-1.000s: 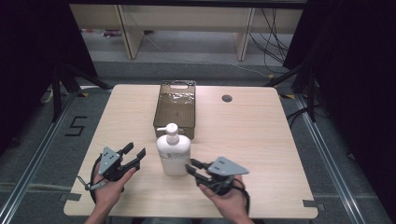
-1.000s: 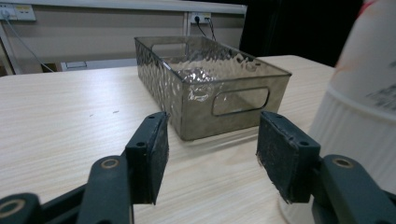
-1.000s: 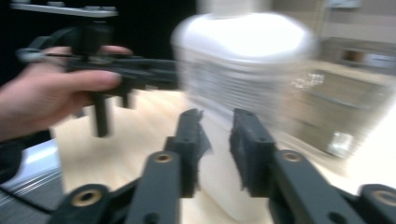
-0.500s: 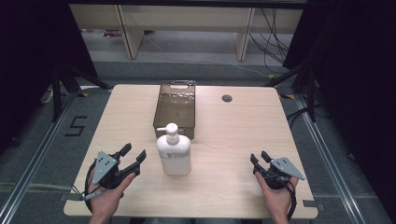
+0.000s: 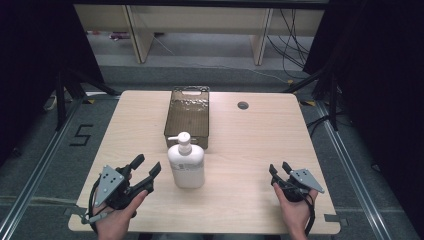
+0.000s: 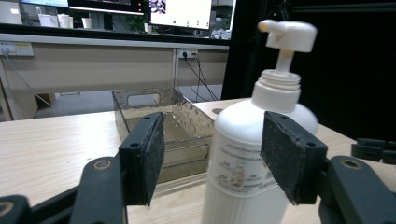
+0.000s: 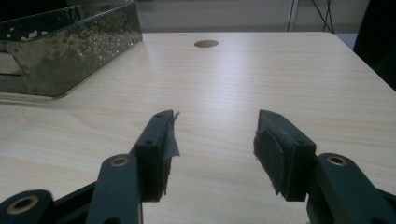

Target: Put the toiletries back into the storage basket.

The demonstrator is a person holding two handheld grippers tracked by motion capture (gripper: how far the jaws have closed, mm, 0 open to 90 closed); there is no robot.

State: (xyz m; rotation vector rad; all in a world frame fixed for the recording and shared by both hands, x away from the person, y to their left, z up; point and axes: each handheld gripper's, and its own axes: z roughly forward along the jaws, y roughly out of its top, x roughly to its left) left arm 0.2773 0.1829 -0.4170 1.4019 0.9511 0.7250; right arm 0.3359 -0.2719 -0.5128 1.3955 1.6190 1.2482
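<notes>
A white pump bottle [image 5: 186, 165] stands upright in the middle of the wooden table [image 5: 250, 140], just in front of a clear brown plastic bin [image 5: 189, 89]. My left gripper [image 5: 146, 166] is left of the bottle and apart from it; its jaws have just been opening and are open. In the left gripper view the bottle [image 6: 238, 130] rises beyond the left gripper [image 6: 212, 140], clear of both pads. My right gripper [image 5: 279, 168] rests at the front right, far from the bottle. Its jaws have just been opening, and the right gripper [image 7: 215, 135] is open over bare table.
A round cable hole [image 5: 243, 105] lies in the table right of the bin. The bin [image 7: 60, 56] looks empty. Shelving, cables and dark curtains stand beyond the far edge. The right gripper [image 6: 373, 149] shows at the edge of the left gripper view.
My right hand swung from beside the bottle out to the table's front right. My left hand drew back left and lifted a little. Both pairs of jaws stand wider.
</notes>
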